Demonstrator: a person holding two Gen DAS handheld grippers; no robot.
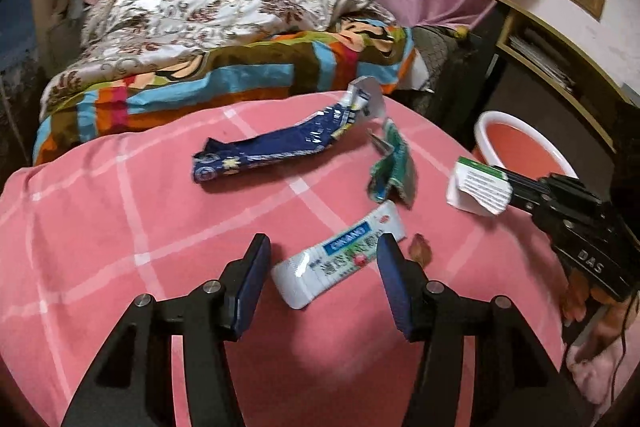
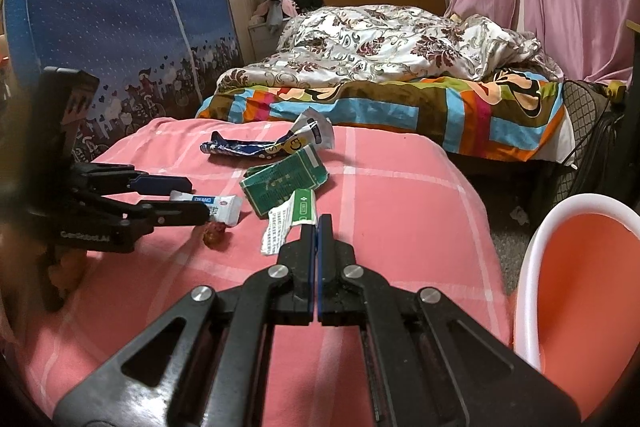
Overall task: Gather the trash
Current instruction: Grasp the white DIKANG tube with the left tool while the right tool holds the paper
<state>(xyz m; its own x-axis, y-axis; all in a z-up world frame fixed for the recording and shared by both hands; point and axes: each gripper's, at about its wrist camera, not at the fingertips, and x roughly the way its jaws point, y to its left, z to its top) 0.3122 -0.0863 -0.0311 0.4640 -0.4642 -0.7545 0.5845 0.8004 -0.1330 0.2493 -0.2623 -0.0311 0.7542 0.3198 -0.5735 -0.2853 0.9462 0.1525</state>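
Note:
A white snack wrapper (image 1: 340,259) with blue and green print lies on the pink checked cloth (image 1: 120,227). My left gripper (image 1: 324,245) is open, one finger on each side of the wrapper, and the pads do not press it. In the right wrist view that gripper (image 2: 200,198) straddles the same wrapper (image 2: 224,207). At the right, my right gripper (image 1: 506,185) is shut on a white and green torn paper (image 1: 478,189); its own view shows the jaws together (image 2: 318,223) pinching that paper (image 2: 286,223). A blue foil wrapper (image 1: 272,151) and a crumpled green pack (image 1: 394,163) lie farther back.
A small brown scrap (image 1: 420,251) sits just right of the white wrapper. A bin with a white rim (image 2: 532,267) and pink inside stands to the right of the pink surface. Behind are a bed with a floral quilt (image 2: 392,43), pink curtains and a wooden shelf (image 1: 560,67).

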